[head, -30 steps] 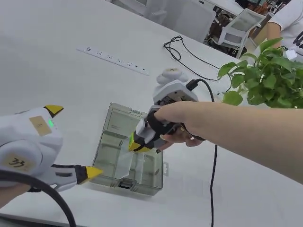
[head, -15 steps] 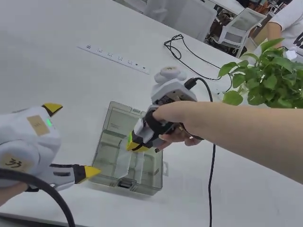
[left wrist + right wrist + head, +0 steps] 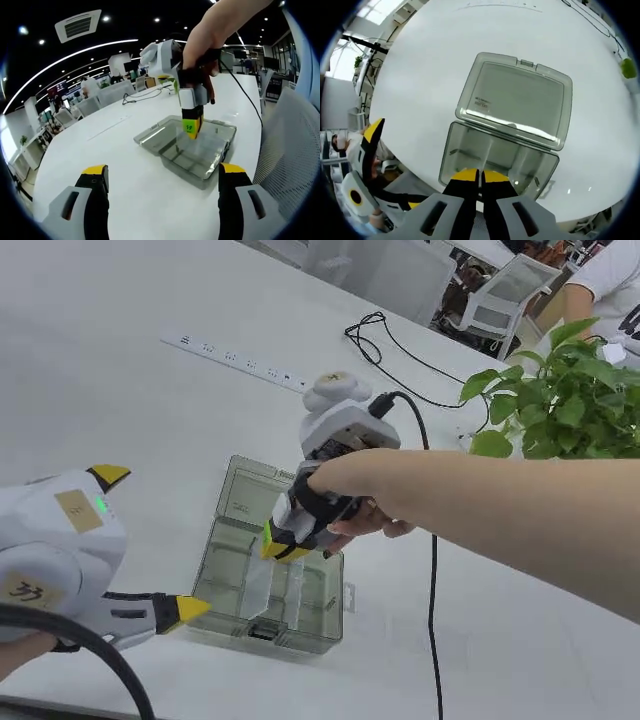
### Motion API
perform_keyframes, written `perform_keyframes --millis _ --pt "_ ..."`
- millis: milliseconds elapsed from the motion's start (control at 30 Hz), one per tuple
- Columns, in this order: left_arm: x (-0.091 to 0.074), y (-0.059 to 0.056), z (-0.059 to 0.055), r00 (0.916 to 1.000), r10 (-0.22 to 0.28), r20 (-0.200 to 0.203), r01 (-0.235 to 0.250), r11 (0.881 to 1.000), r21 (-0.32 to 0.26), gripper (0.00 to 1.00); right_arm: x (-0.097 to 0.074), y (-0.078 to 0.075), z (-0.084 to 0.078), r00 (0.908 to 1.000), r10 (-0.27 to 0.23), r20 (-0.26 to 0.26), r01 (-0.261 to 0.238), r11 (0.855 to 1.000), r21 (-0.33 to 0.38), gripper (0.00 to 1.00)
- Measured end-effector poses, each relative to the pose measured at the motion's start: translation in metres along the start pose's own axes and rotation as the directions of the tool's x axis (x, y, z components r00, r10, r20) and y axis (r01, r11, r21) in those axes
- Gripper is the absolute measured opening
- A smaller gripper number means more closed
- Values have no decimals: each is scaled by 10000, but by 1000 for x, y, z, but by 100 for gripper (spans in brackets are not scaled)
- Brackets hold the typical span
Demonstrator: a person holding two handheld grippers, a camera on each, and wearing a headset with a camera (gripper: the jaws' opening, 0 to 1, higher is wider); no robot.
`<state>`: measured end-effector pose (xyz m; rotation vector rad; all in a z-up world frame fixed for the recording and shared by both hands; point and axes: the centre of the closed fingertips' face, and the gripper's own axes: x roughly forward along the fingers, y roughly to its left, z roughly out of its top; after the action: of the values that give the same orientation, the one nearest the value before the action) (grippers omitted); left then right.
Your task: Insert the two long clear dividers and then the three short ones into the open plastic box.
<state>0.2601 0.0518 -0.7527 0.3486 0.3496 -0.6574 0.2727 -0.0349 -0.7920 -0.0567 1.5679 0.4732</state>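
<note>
The open smoky plastic box (image 3: 318, 612) lies on the white table with its lid (image 3: 252, 496) folded back. My right gripper (image 3: 282, 549) points down into the base, shut on a clear divider (image 3: 258, 586) that stands upright inside the box. In the right gripper view the jaws (image 3: 480, 176) are closed together over the base (image 3: 470, 148), where upright partitions show; the lid (image 3: 516, 100) lies beyond. My left gripper (image 3: 146, 542) waits open at the box's near left. From the left gripper view its jaws (image 3: 162, 172) frame the box (image 3: 165, 142) and the right gripper (image 3: 192, 119).
A white power strip (image 3: 240, 365) lies at the back of the table. A black cable (image 3: 432, 580) trails from the right gripper across the table to the right. A green plant (image 3: 570, 400) stands at the right edge, with chairs and a person behind it.
My right gripper has shifted left and slightly lower over the box base, carrying the divider with it. The left gripper has dropped a little and stays open.
</note>
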Motion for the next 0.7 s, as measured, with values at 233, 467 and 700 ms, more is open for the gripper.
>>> perform_keyframes --millis 233,467,700 --pt "0 0 -1 10000 -28 -46 28 10000 52 93 5 3 0 9992 -381 -114 374 9976 -583 4" --pt "0 0 -1 10000 -23 -46 23 10000 51 93 18 -3 7 9973 -705 -215 679 9924 -1031 4" --pt "1 0 -3 10000 -21 -97 21 10000 19 92 23 -7 9 9952 -943 -268 905 9889 -1183 4"
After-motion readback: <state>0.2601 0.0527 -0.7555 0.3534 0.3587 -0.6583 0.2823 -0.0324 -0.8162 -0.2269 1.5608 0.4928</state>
